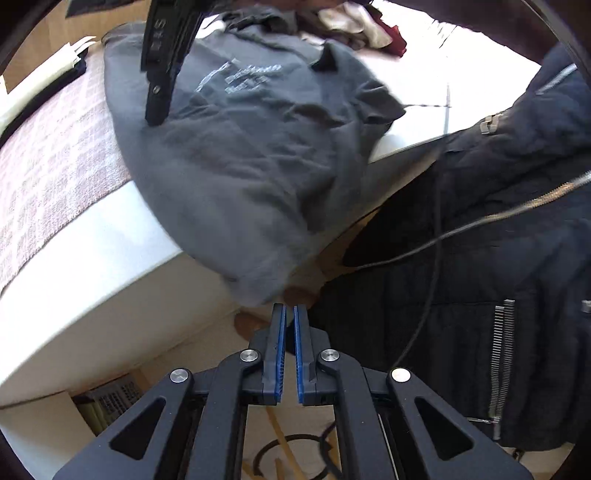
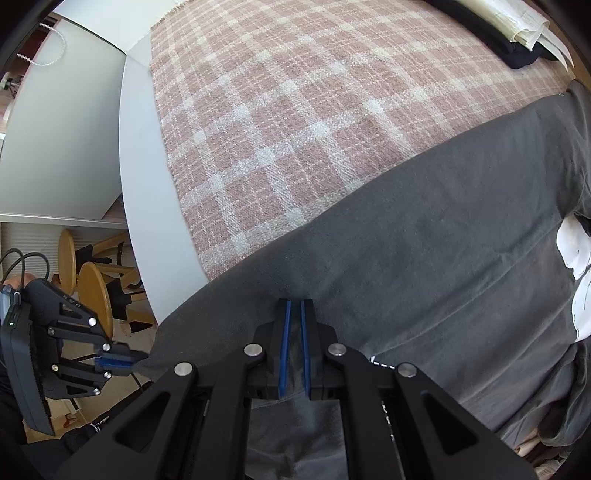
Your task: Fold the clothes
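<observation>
Open surface: the pink checked blanket lies bare beyond the grey shirt.
Far corner: folded dark and cream cloths sit on the blanket's edge.
Off the white table: wooden stools stand near the edge.
Near side: a person's dark jacket stands close to the table.
Far end: a clothes pile.

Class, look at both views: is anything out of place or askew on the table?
Yes. The grey shirt is askew: it lies crooked and its lower part hangs off the table edge. A heap of clothes lies unfolded behind it.
</observation>
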A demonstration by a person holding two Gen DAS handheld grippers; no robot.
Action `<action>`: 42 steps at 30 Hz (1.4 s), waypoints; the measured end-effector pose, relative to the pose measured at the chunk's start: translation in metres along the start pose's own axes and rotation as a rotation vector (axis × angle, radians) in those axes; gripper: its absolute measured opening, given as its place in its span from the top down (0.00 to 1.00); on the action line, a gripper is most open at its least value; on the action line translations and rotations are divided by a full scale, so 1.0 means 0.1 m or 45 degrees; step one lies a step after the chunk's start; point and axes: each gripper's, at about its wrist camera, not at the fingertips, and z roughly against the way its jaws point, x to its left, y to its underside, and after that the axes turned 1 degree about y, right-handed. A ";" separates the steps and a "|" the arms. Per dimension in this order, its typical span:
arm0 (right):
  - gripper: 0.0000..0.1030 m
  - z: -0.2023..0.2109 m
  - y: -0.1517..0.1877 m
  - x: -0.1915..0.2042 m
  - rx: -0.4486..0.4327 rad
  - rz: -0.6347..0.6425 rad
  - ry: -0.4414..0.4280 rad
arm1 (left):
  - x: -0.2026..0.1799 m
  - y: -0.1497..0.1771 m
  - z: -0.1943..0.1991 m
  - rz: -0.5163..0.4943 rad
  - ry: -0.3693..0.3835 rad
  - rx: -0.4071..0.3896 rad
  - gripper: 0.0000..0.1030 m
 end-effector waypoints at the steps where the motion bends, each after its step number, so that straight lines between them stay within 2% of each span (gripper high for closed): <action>1: 0.95 0.02 -0.01 -0.06 0.000 -0.006 -0.011 | -0.05 0.09 -0.03 0.001 0.007 0.039 0.87; 2: 0.95 0.03 -0.01 -0.09 0.001 -0.010 -0.019 | -0.11 0.18 -0.07 0.002 0.014 0.078 0.83; 3: 0.95 0.04 -0.02 -0.10 0.003 -0.007 -0.021 | -0.15 0.26 -0.10 0.008 0.020 0.113 0.83; 6: 0.95 0.07 -0.02 -0.15 0.003 0.010 -0.010 | 0.11 0.30 -0.19 0.171 0.020 0.099 0.86; 8: 0.95 0.11 -0.01 -0.19 0.009 0.024 0.004 | 0.32 0.12 -0.03 0.275 0.040 -0.081 0.85; 9: 0.95 0.14 0.00 -0.17 0.011 0.023 0.006 | 0.39 0.09 0.12 0.272 0.028 -0.176 0.83; 11: 0.95 0.23 0.04 -0.10 -0.028 0.011 -0.057 | 0.39 -0.09 0.06 0.246 0.001 -0.200 0.70; 13: 0.94 0.29 0.09 -0.08 -0.065 -0.001 -0.101 | 0.40 -0.28 0.00 0.220 -0.026 -0.224 0.62; 16: 0.93 0.24 0.16 -0.12 -0.064 -0.023 -0.103 | 0.41 -0.54 -0.09 0.186 -0.066 -0.255 0.64; 18: 0.93 0.20 0.22 -0.20 -0.035 -0.059 -0.123 | 0.49 -0.51 -0.19 0.250 -0.080 -0.199 0.70; 20: 0.93 0.39 0.36 -0.40 -0.097 -0.121 -0.166 | 0.46 -0.53 -0.19 0.281 -0.082 -0.201 0.71; 23: 0.91 0.95 0.76 -0.95 -0.305 -0.297 -0.222 | 0.17 -0.71 0.01 0.263 -0.063 -0.265 0.68; 24: 0.86 1.14 0.93 -1.17 -0.367 -0.371 -0.177 | 0.08 -0.77 0.08 0.257 -0.056 -0.286 0.67; 27: 0.70 1.63 1.41 -1.82 -0.514 -0.580 0.088 | -0.21 -0.94 0.28 0.239 -0.037 -0.350 0.61; 29: 0.70 1.86 1.69 -2.29 -0.539 -0.700 0.213 | -0.40 -1.06 0.42 0.227 -0.024 -0.393 0.60; 30: 0.70 1.94 1.81 -2.49 -0.544 -0.744 0.224 | -0.49 -1.13 0.48 0.218 -0.018 -0.412 0.58; 33: 0.70 2.02 2.08 -2.88 -0.542 -0.826 0.171 | -0.71 -1.40 0.46 0.153 -0.004 -0.399 0.52; 35: 0.70 1.99 2.14 -2.96 -0.532 -0.842 0.147 | -0.76 -1.46 0.57 0.120 0.009 -0.368 0.51; 37: 0.70 1.91 2.13 -2.94 -0.528 -0.847 0.090 | -0.82 -1.55 0.53 0.074 -0.040 -0.323 0.50; 39: 0.70 1.83 2.09 -2.89 -0.521 -0.844 0.083 | -0.82 -1.56 0.67 0.088 -0.040 -0.286 0.50; 42: 0.70 1.74 2.05 -2.79 -0.501 -0.813 0.088 | -0.80 -1.66 0.59 0.129 0.004 -0.260 0.46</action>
